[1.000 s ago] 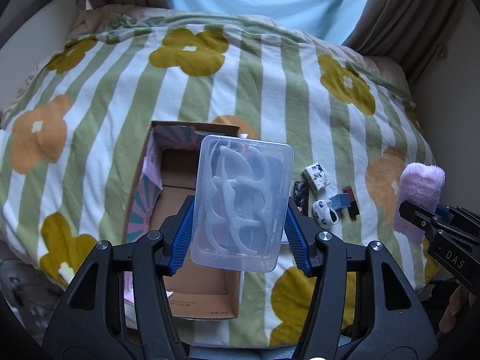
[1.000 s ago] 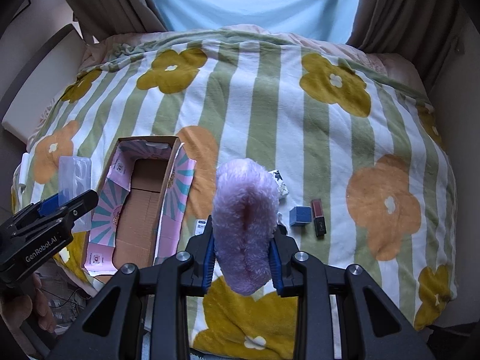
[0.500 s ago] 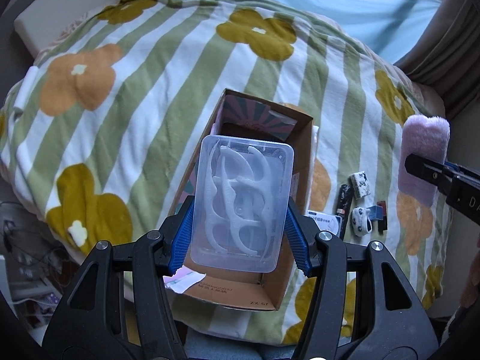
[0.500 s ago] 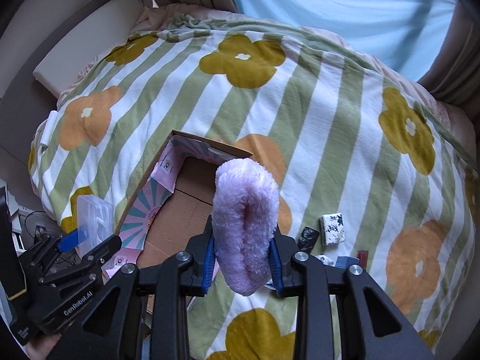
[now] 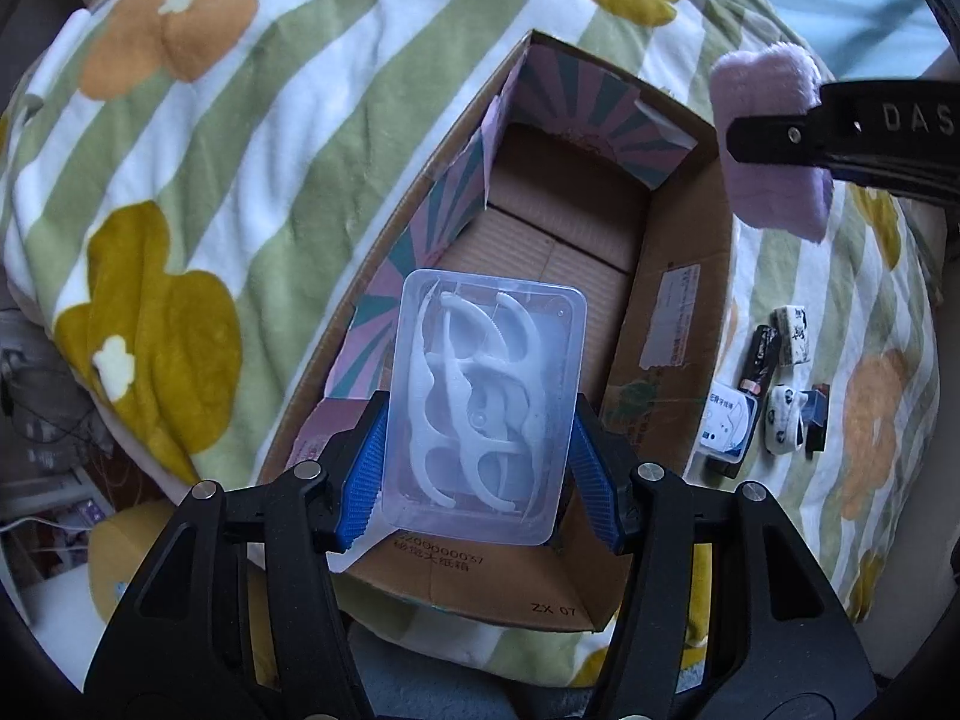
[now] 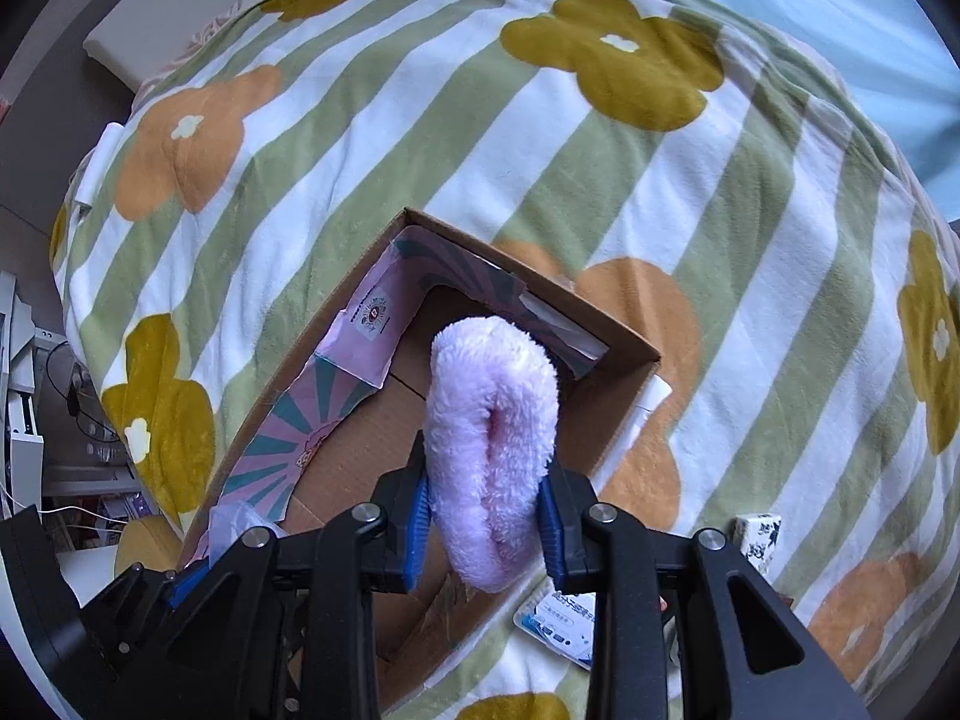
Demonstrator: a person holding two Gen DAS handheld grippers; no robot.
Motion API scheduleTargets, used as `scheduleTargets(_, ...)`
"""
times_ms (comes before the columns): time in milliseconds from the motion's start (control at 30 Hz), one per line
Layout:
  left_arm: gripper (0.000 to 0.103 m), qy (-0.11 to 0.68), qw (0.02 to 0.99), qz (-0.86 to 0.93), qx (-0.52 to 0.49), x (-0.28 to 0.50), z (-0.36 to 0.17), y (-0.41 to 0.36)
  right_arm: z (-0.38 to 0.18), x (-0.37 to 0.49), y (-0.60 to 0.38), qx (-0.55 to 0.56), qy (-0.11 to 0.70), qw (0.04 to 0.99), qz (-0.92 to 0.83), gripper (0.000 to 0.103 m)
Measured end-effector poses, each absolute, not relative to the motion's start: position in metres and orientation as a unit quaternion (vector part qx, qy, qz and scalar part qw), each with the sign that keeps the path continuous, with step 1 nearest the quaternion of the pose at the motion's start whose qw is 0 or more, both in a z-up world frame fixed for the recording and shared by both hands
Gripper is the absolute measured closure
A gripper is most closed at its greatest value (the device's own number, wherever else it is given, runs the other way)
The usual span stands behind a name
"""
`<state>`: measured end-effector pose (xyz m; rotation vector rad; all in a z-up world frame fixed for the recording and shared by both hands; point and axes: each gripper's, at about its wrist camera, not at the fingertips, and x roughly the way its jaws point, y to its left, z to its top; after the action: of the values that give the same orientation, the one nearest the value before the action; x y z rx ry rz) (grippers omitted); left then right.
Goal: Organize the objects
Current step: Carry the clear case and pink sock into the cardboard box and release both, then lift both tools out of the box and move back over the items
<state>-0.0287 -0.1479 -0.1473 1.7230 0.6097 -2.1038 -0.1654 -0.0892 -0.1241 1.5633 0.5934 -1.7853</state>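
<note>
Both fingers are pinching: left gripper (image 5: pixel 477 450) on floss case (image 5: pixel 486 402), right gripper (image 6: pixel 483 516) on plush (image 6: pixel 492 450), held over box (image 5: pixel 678 276).

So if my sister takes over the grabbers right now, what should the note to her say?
Left gripper: jaws shut on the clear floss pick case, held over the near end of the cardboard box.
Right gripper: jaws shut on the fluffy purple cloth, held over the box's far end.
Done: both things picked up; nothing seen in the box yet.
Left: drop both in, then collect the small items lying on the flowered blanket to the right of the box.
</note>
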Motion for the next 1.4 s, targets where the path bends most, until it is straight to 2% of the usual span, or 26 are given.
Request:
scheduleTargets(333,0.05,0.219,0.174,-0.714,0.641,-0.05,-0.206,-0.135,-0.207,-0.175,-0.119,0.644,0.246,0.356,-0.63,0.075)
scheduleTargets(533,0.05,0.219,0.172,-0.706,0.651,-0.056,-0.227,-0.134,-0.22,-0.172,-0.122,0.65,0.248,0.361,-0.621,0.075)
scheduleTargets(733,0.05,0.217,0.169,-0.708,0.65,-0.056,-0.227,-0.132,-0.216,-0.169,-0.124,0.647,0.239,0.377,-0.618,0.074)
scheduleTargets(800,0.049,0.219,0.165,-0.714,0.644,-0.057,-0.222,-0.131,-0.213,-0.167,-0.126,0.643,0.243,0.386,-0.615,0.057)
scheduleTargets(833,0.038,0.23,0.152,-0.72,0.637,-0.057,-0.219,-0.13,-0.211,-0.167,-0.128,0.639,0.245,0.389,-0.617,0.028)
scheduleTargets(867,0.007,0.234,0.146,-0.725,0.631,-0.057,-0.216,-0.128,-0.209,-0.166,-0.128,0.634,0.243,0.397,-0.617,0.006)
scheduleTargets(900,0.002,0.228,0.151,-0.73,0.627,-0.058,-0.212,-0.127,-0.208,-0.166,-0.129,0.632,0.243,0.401,-0.617,0.0)
scheduleTargets(1400,0.0,0.23,0.168,-0.738,0.612,-0.068,-0.214,-0.132,-0.19,-0.17,-0.123,0.624,0.243,0.401,-0.625,0.001)
